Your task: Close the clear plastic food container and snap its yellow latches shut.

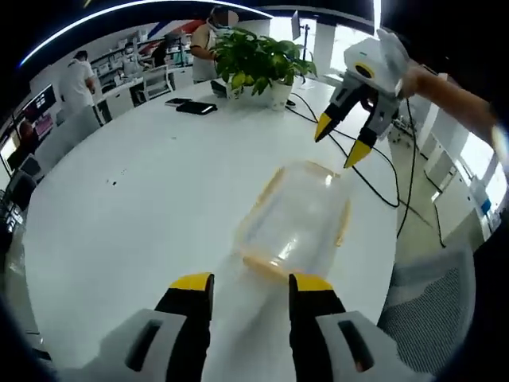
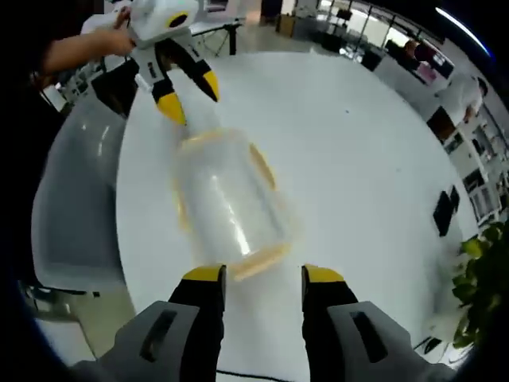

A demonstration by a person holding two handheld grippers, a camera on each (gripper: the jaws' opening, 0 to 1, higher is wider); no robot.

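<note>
Left gripper view: my left claw gapes empty, container on the table just ahead at 12 o'clock, right claw open at 1, apparently staged for opposite latches. Right gripper view: right claw spread, container dead ahead, left claw at 11.

The food container is clear plastic with pale yellow latches along its edges. It lies on a plain white tabletop. Both the left gripper and the right gripper are black with yellow tips and grey-white bodies. The potted plant has green leaves in a white pot; black cables cross the tabletop.
</note>
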